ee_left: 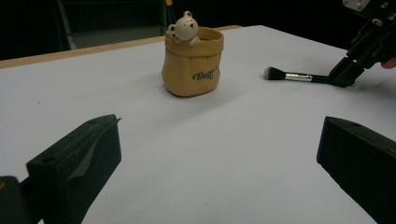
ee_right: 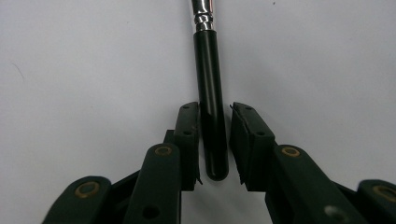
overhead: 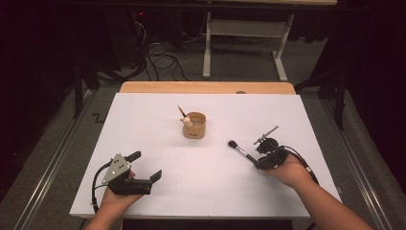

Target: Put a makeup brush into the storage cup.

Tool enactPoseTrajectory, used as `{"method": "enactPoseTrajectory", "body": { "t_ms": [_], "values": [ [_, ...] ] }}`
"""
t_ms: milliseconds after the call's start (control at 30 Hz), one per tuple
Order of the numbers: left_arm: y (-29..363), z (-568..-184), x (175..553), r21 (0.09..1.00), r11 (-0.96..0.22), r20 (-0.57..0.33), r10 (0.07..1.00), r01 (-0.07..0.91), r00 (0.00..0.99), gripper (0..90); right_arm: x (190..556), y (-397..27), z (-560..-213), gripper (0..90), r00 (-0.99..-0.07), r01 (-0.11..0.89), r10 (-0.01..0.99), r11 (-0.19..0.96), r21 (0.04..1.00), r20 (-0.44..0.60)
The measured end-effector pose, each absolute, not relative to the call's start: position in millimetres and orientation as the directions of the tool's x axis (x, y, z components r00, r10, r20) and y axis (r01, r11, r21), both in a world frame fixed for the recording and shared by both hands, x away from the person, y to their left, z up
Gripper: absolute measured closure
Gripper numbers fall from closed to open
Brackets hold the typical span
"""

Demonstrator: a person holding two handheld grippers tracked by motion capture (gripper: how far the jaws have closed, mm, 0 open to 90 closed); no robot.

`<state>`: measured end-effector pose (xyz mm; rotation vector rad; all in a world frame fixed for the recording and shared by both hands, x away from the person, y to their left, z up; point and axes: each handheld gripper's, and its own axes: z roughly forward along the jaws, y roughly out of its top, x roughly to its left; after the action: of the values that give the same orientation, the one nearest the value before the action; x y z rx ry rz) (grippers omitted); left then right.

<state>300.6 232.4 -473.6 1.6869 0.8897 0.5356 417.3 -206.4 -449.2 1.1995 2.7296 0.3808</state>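
From above, a person is sitting at a white table [overhead: 201, 191] with a two-jaw gripper in each hand. The left gripper [overhead: 146, 166] is resting with its jaws spread wide and nothing between them. The right gripper [overhead: 257, 164] is lying low on the table, its tips at the handle end of a makeup brush [overhead: 241, 151], whose bristle head is pointing away from the fingers toward a small tan pot [overhead: 194, 125] farther up the table.

In the left gripper view, the two black jaws are standing far apart, released. The tan pot [ee_left: 192, 63] (a little bear figure is peeking over its rim) is sitting ahead of them, and the makeup brush [ee_left: 294, 75] is lying off to their right.

In the right gripper view, the fingers [ee_right: 187, 140] are flanking the brush's black handle [ee_right: 211, 116]. The left pad is touching it, while a thin gap is showing at the right pad, so the grip is not yet clenched.
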Motion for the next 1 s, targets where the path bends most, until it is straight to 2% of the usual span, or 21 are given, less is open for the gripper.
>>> {"method": "enactPoseTrajectory", "body": {
  "t_ms": [267,1000],
  "values": [
    [232,-474,299,0.951,-0.115,-0.092,0.783,0.288,0.615,0.6,418,-204,-450,80.5,-0.692,0.687,0.721,0.672,0.275,-0.035],
    [233,-472,299,0.953,-0.113,-0.088,0.785,0.282,0.614,0.7,414,-207,-438,80.8,-0.659,0.709,0.752,0.633,0.310,-0.027]
  ]
}}
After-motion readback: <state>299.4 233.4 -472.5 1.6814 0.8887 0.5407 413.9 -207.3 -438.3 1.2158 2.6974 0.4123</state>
